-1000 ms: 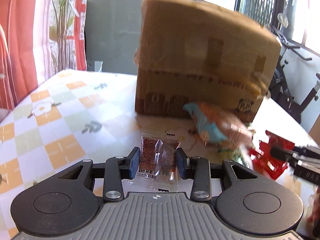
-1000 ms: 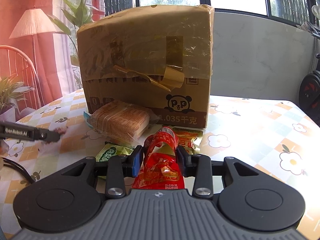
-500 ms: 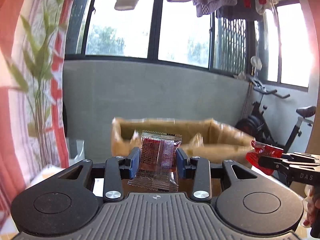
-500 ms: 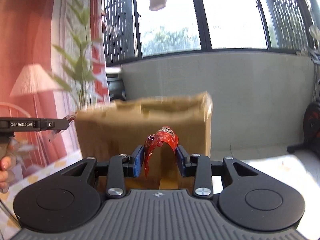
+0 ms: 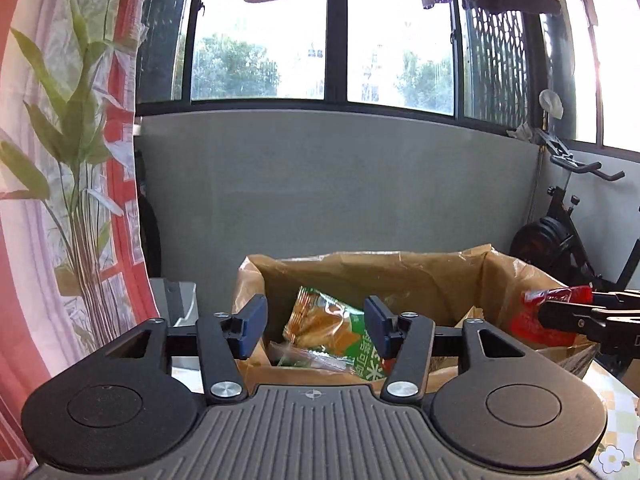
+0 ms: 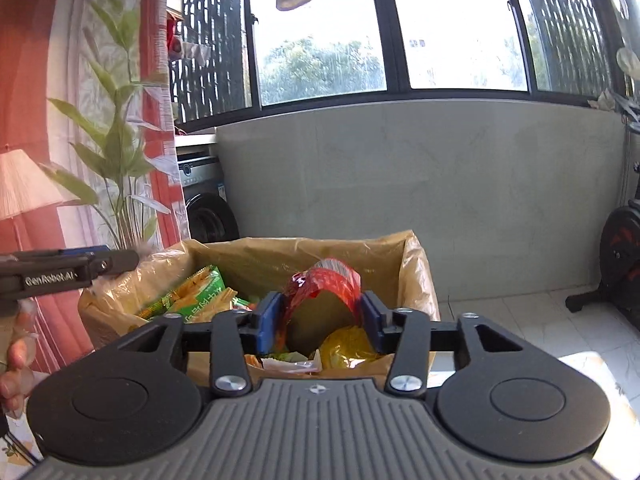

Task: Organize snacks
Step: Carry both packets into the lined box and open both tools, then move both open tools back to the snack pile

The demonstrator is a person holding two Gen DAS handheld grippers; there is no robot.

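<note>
Above the cardboard box [image 6: 416, 276], we are holding the right gripper [image 6: 322, 320] clamped on the red wrapper [image 6: 324, 284], left gripper [image 5: 316, 326] spread, empty; wrapper risks snagging 1 pad.

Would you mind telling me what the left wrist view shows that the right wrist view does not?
Only the left wrist view shows the open left gripper from behind, empty over the box, and a bike's handlebars. Only the right wrist view shows a yellow packet, a washing machine and a lamp. Both show the box, a green snack bag and the red wrapper in the right gripper.
</note>
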